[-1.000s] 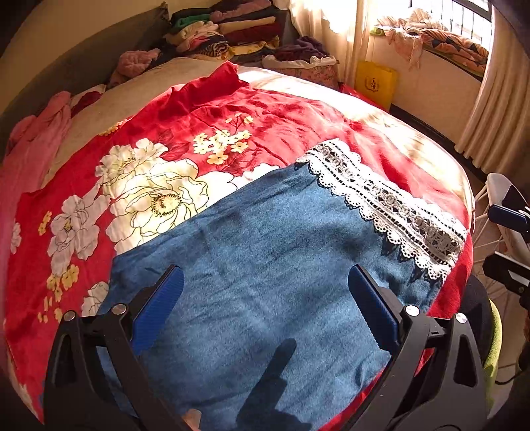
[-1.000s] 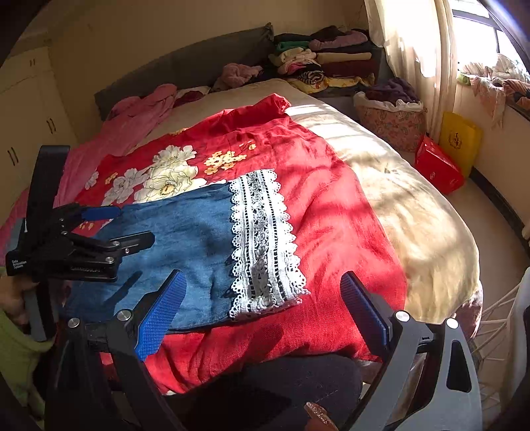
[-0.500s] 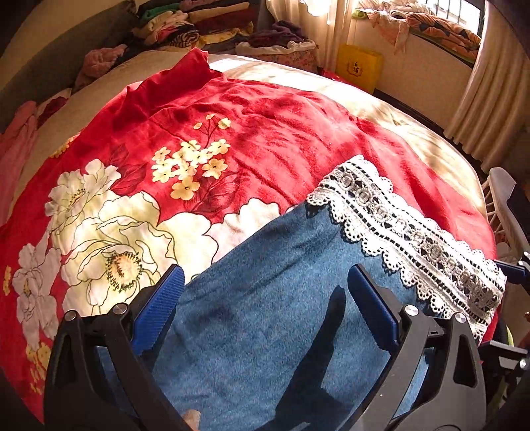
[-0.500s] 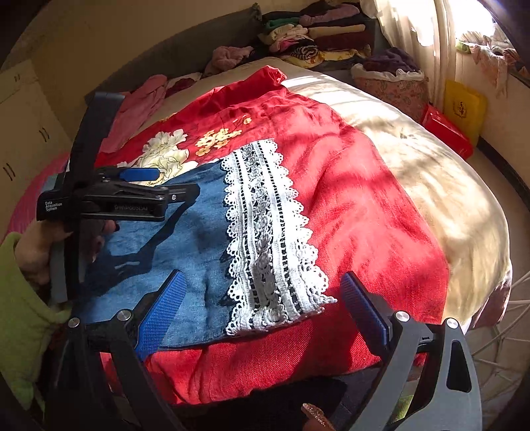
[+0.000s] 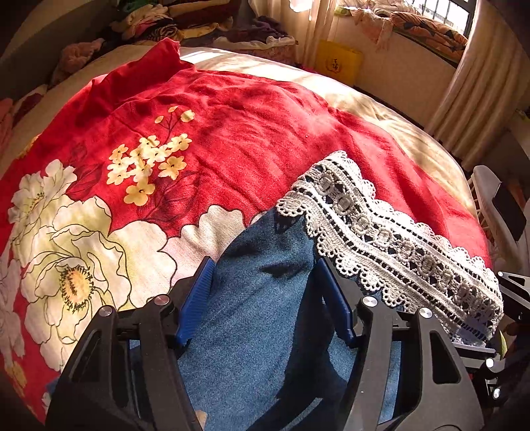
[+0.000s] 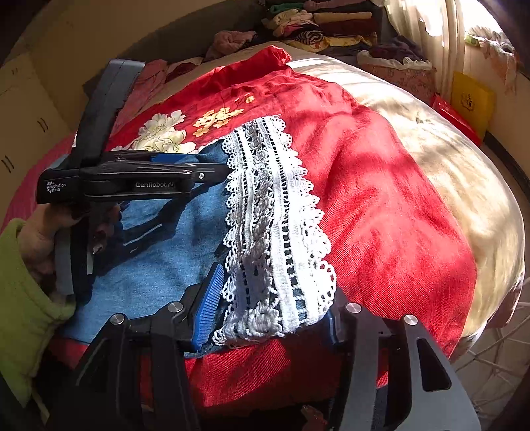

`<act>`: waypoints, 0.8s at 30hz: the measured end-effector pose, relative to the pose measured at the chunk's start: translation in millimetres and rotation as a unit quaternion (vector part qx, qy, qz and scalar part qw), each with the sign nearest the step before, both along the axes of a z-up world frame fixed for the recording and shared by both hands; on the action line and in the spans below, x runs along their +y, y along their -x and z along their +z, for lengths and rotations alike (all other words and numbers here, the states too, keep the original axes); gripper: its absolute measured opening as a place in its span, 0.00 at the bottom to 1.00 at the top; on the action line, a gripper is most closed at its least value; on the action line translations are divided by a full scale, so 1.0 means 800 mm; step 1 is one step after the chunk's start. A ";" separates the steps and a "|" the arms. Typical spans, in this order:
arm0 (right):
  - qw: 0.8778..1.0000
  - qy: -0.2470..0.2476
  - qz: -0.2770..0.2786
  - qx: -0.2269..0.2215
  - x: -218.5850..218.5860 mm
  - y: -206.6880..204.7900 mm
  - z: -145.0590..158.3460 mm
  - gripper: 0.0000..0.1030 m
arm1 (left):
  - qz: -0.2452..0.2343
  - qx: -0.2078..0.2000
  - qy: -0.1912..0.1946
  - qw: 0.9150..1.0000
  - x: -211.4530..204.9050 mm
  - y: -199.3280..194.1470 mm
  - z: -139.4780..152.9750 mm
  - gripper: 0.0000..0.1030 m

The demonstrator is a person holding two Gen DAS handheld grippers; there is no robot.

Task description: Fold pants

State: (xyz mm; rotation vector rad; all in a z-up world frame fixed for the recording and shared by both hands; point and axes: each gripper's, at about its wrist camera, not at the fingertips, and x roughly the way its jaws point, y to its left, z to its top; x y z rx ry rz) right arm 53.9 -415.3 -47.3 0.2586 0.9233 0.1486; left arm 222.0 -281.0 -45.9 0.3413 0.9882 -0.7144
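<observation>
Blue denim pants (image 5: 251, 318) with a white lace hem (image 5: 391, 238) lie flat on a red flowered blanket (image 5: 212, 139). My left gripper (image 5: 265, 288) is low over the denim near the far end of the lace, its blue fingers (image 5: 195, 298) partly closed with denim between them. My right gripper (image 6: 268, 305) straddles the near corner of the lace hem (image 6: 275, 225), jaws partly closed around it. The left gripper also shows in the right wrist view (image 6: 205, 172).
The blanket covers a round bed (image 6: 463, 172). Stacked folded clothes (image 6: 318, 23) sit at the head. A yellow bag (image 5: 338, 63) and curtains (image 5: 470, 86) stand by the window. A white rack (image 5: 487, 199) is at the bed's right edge.
Both grippers moved forward and down onto the pants. Their jaws narrowed from wide open to partly closed around the fabric at the lace hem.
</observation>
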 end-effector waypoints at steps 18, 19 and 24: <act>0.989 -0.031 0.108 -0.092 0.076 0.011 0.089 0.26 | 0.051 0.008 0.100 0.994 0.087 0.010 0.052 0.04; 0.988 -0.031 0.119 -0.096 0.086 0.011 0.094 0.26 | 0.057 0.005 0.105 0.993 0.097 0.012 0.056 0.04; 0.978 -0.012 0.181 -0.100 0.152 0.006 0.098 0.26 | 0.097 0.013 0.134 0.986 0.155 0.013 0.057 0.04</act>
